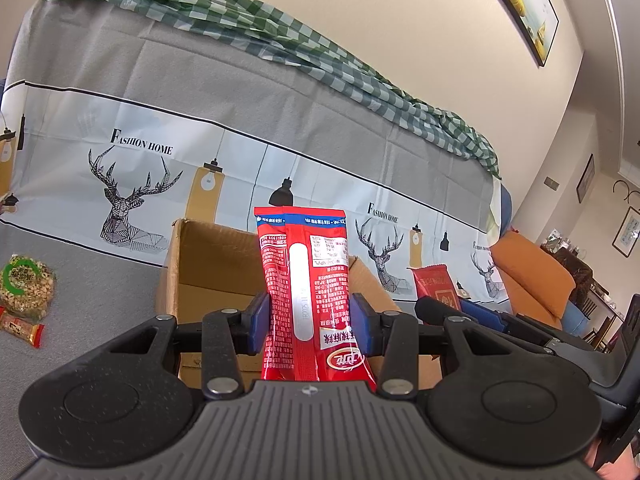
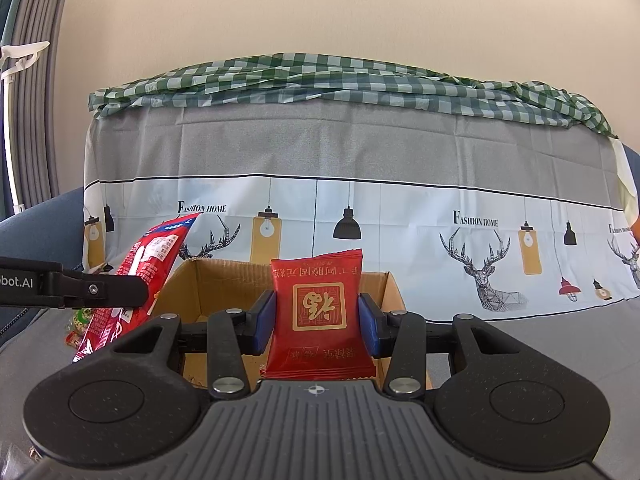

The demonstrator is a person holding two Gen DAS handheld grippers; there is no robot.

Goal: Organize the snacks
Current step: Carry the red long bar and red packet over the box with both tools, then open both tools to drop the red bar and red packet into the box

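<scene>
Blue-padded fingers (image 1: 260, 322) of the left gripper (image 1: 311, 322) are clamping a tall red snack packet (image 1: 306, 292) upright, just in front of the open cardboard box (image 1: 208, 264). Beside it, the right gripper (image 2: 317, 322) is squeezing a small red pouch (image 2: 319, 312) before the same box, on grey cloth.

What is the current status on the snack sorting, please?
Left gripper shut on tall red packet. Right gripper shut on square red packet. Both held at the open cardboard box. Nothing in the way.
</scene>
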